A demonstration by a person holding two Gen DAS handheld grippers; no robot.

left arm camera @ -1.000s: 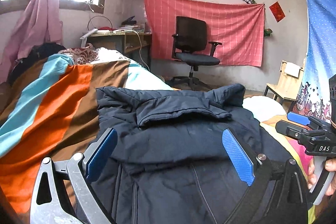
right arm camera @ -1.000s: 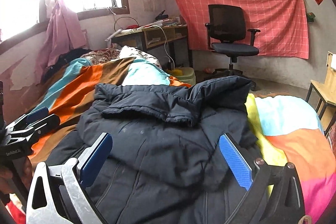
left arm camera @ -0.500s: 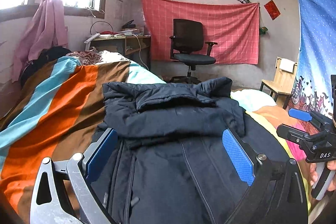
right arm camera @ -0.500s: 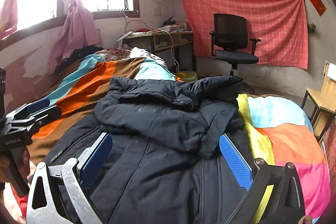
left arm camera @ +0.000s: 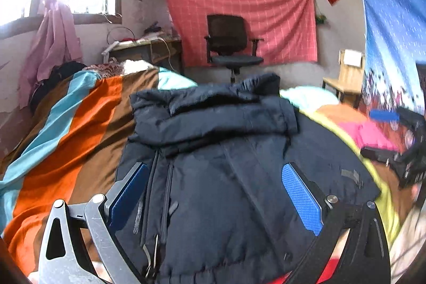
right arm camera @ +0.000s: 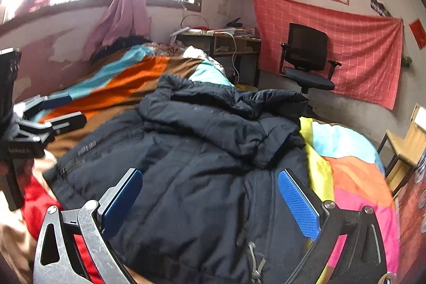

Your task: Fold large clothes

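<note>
A dark navy padded jacket (left arm camera: 221, 151) (right arm camera: 213, 151) lies on the bed, its sleeves folded across the chest and the collar at the far end. My left gripper (left arm camera: 215, 190) hovers open above the jacket's lower part, nothing between its blue pads. My right gripper (right arm camera: 210, 193) is likewise open over the hem, holding nothing. In the right wrist view the left gripper (right arm camera: 58, 111) appears at the far left, apart from the jacket. In the left wrist view the right gripper (left arm camera: 394, 129) shows blurred at the right edge.
The bed carries a striped orange, brown and teal blanket (left arm camera: 74, 124) and a multicoloured sheet (right arm camera: 351, 172). Beyond it stand a black office chair (left arm camera: 231, 49), a cluttered desk (right arm camera: 226, 41) and a wooden chair (left arm camera: 346, 76). Something red (right arm camera: 37, 204) lies under the hem.
Both grippers have drawn back toward the jacket's hem and risen, so more of the jacket shows. The jacket itself lies as before; the right gripper has blurred from motion.
</note>
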